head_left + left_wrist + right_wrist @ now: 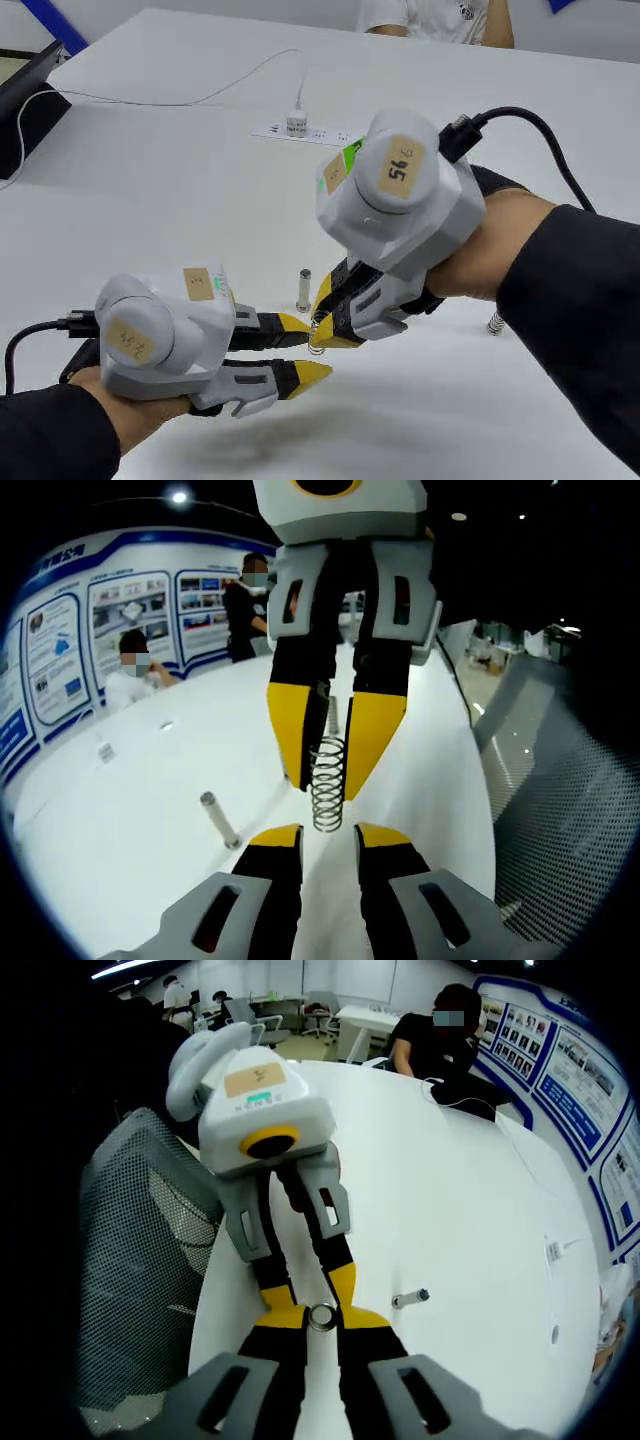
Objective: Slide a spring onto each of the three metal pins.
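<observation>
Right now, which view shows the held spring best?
The left gripper view: the spring appears side-on, its coils clear, gripped by the right gripper. The right gripper view shows it end-on, as a ring. The head view shows few coils.

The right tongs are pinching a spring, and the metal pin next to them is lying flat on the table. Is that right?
Not quite. The right tongs do pinch the spring, but the metal pin is not lying flat. It stands upright on the table, as the head view shows.
</observation>
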The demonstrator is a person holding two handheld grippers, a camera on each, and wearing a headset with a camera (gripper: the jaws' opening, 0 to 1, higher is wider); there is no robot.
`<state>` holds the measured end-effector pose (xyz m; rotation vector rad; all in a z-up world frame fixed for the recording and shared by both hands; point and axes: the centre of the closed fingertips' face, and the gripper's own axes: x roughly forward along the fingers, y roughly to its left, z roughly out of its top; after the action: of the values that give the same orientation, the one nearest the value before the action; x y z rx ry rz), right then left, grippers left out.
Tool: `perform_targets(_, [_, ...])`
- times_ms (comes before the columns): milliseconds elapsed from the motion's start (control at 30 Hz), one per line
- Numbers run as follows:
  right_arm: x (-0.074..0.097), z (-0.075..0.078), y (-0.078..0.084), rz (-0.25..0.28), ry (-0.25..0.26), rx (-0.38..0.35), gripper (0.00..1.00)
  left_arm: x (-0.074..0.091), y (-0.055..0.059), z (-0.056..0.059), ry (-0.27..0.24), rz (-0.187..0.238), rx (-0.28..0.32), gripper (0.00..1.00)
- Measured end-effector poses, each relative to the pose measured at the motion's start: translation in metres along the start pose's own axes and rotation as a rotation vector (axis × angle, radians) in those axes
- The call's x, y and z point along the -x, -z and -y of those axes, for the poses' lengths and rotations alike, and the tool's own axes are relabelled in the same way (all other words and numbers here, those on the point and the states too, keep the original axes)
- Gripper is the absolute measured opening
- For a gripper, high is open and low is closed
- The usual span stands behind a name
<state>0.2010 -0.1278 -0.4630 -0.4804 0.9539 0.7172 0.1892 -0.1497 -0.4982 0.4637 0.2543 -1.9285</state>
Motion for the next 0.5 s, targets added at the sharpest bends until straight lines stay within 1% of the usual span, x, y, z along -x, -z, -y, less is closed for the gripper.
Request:
perform_targets(200, [0.006,0.009,-0.001,0.004,0.020,-0.005,0.12,0.002,0.008,-0.004,-0.017,-0.009,0.025,0.25])
perform_targets(500, [0.012,0.026,-0.003,0.012,0.056,-0.012,0.12,0.006,0.012,-0.010,-0.040,-0.013,0.052,0.32])
